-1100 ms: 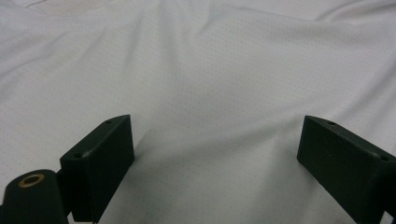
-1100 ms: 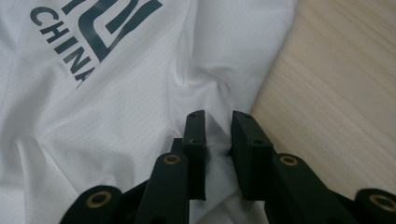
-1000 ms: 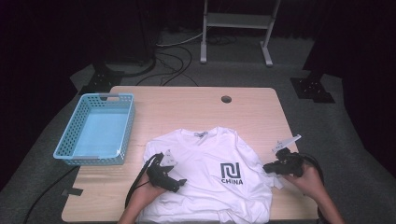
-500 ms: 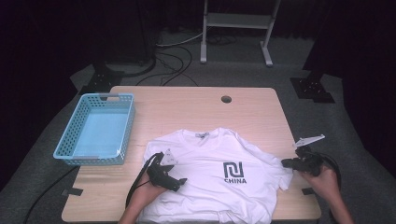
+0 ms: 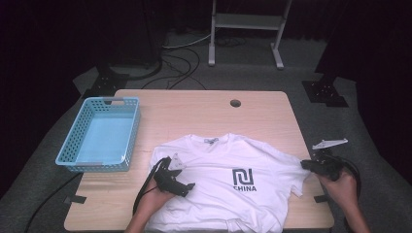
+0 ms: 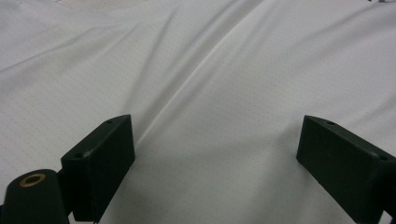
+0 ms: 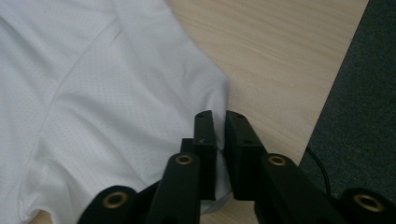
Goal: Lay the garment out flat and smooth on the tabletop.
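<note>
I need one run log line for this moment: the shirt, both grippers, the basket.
T-shirt: flat on table | left gripper: open, on shirt | right gripper: jaws just opening at sleeve edge | basket: empty

T-shirt (image 5: 228, 184): white, black emblem and lettering;
basket (image 5: 63, 155): light blue, perforated;
table (image 5: 194, 114): pale wood grain;
grippers: black
</note>
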`<state>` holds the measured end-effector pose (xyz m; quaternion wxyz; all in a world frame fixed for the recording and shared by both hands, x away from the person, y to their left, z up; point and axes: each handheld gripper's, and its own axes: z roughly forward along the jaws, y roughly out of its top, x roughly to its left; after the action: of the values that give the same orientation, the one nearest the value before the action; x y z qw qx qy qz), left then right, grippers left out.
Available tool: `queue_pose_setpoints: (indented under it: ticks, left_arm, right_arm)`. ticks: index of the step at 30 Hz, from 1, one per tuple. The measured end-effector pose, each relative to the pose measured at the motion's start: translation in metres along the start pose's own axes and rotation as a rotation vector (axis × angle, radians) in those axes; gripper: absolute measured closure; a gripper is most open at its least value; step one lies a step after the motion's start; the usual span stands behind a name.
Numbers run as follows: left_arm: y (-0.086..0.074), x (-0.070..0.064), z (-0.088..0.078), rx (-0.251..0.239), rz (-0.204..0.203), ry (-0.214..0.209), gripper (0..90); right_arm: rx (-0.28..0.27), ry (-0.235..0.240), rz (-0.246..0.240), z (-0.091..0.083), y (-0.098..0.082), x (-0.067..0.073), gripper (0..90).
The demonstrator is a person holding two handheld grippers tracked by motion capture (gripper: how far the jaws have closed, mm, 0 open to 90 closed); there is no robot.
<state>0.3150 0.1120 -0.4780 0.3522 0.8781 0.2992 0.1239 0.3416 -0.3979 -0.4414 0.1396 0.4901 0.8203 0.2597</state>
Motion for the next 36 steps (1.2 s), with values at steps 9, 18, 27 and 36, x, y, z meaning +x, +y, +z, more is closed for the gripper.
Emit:
queue_pose_setpoints:
  ticks: [9, 18, 27, 36]
  left_arm:
    - [0.001, 0.000, 0.000, 0.005, 0.003, 0.000, 10.2]
    - [0.001, 0.000, 0.000, 0.007, 0.006, -0.002, 10.1]
    - [0.001, 0.000, 0.000, 0.006, 0.004, -0.002, 10.2]
    - [0.000, 0.000, 0.000, 0.004, 0.003, 0.001, 10.1]
  right_arm:
    - [-0.011, 0.056, -0.071, -0.005, 0.006, 0.021, 68.0]
    - [0.015, 0.129, -0.139, 0.004, 0.006, 0.049, 56.7]
    - [0.010, 0.174, -0.212, 0.005, 0.014, 0.076, 50.8]
    - [-0.024, 0.174, -0.252, -0.006, 0.026, 0.091, 45.6]
